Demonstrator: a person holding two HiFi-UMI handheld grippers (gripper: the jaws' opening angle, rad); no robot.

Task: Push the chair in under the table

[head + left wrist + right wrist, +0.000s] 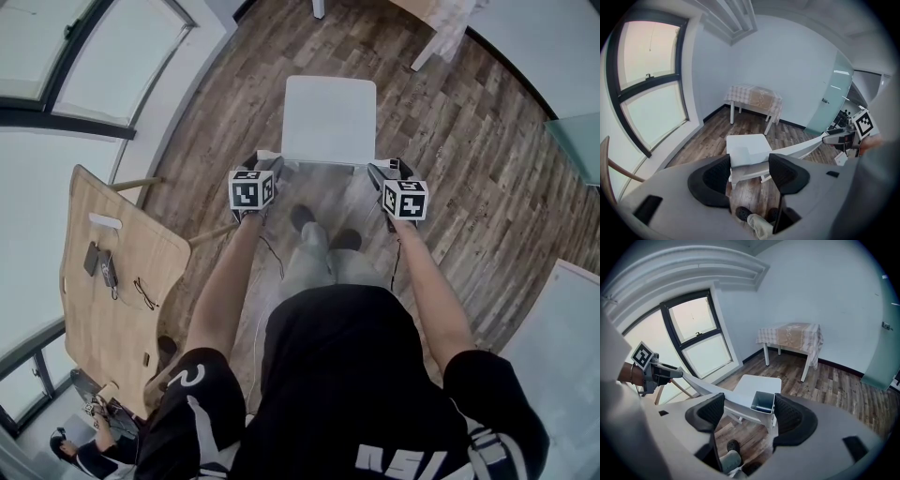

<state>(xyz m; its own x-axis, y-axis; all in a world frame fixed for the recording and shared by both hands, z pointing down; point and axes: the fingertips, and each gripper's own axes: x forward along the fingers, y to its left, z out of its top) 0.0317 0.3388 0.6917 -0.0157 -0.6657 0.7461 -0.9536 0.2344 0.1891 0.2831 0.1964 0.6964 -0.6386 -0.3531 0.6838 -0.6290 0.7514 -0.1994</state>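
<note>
A white chair [328, 117] stands on the wood floor just ahead of me, its seat facing away toward the cloth-covered table [441, 19]. My left gripper [272, 167] is shut on the left end of the chair's backrest [323, 165], and my right gripper [378, 172] is shut on its right end. In the left gripper view the white corner post [747, 161] fills the gap of the left gripper [749, 171]. In the right gripper view the rail's open end [763, 402] sits inside the right gripper [749, 411]. The table [790, 336] stands a good way beyond the seat [757, 383].
A wooden table [112, 291] with small items stands to my left by the windows, with a seated person [94, 436] at its near end. A glass door [829, 103] is to the right of the cloth-covered table [754, 96]. My shoes [302, 217] are just behind the chair.
</note>
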